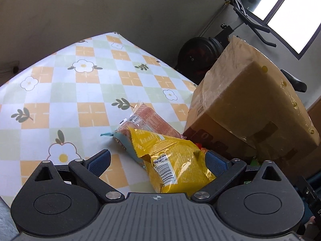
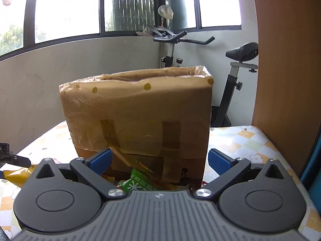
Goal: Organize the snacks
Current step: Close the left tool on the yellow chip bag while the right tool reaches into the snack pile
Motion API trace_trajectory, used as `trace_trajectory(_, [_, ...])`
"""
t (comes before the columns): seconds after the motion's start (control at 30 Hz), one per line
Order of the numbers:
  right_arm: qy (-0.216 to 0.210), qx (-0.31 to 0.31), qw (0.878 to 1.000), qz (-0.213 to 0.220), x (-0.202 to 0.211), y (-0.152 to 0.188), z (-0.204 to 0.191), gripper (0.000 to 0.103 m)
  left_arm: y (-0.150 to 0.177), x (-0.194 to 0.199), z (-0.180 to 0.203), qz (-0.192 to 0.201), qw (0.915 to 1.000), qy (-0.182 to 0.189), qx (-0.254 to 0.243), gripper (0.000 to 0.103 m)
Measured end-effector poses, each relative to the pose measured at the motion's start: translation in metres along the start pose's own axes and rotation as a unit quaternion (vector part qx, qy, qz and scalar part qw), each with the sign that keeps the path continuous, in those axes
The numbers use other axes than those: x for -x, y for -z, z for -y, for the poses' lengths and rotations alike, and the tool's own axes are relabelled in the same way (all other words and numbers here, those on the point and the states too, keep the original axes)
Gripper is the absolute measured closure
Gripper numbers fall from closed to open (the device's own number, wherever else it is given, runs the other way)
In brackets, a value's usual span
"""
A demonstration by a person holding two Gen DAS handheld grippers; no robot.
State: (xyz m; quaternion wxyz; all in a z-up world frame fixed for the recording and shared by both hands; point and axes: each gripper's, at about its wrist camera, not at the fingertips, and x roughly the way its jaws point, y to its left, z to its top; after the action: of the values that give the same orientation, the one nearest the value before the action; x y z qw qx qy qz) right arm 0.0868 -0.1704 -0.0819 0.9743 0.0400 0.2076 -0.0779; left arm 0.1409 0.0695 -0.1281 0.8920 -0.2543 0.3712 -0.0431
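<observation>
A yellow snack packet [image 1: 176, 164] lies on the checked tablecloth between the open fingers of my left gripper [image 1: 158, 158]. Its right side touches the right pad; the left pad stands apart from it. Behind it lie a pale blue packet [image 1: 120, 139] and an orange-pink packet [image 1: 152, 120]. The taped cardboard box [image 1: 246, 108] stands at the right, open at the top. My right gripper [image 2: 159, 158] is open, facing the cardboard box [image 2: 138, 116] up close. A green packet [image 2: 138, 182] lies just under its fingers by the box's foot. The yellow packet's end [image 2: 19, 175] shows at the left.
The table [image 1: 60, 92] has a flowered checked cloth, bare to the left and far side. A wooden panel [image 2: 284, 60] rises at the right. An exercise bike [image 2: 236, 64] and windows lie beyond the table. Part of the other gripper [image 2: 8, 154] shows at the left edge.
</observation>
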Motion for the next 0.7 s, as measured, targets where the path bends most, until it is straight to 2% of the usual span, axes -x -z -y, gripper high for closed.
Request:
trace_trajectory(0.13, [-0.001, -0.005, 1.0, -0.014, -0.007, 0.004, 0.005, 0.0, 0.0, -0.019, 0.005, -0.012, 0.9998, -0.011, -0.01, 0.002])
trace_trajectory(0.43, [-0.017, -0.031, 0.999, -0.041, -0.016, 0.01, 0.021, 0.0, 0.0, -0.033, 0.007, -0.024, 0.9997, -0.002, 0.0, 0.005])
trace_trajectory(0.7, [-0.021, -0.032, 0.998, -0.053, -0.018, 0.013, 0.028, 0.0, -0.003, -0.041, -0.001, -0.045, 0.9977, 0.017, 0.048, 0.007])
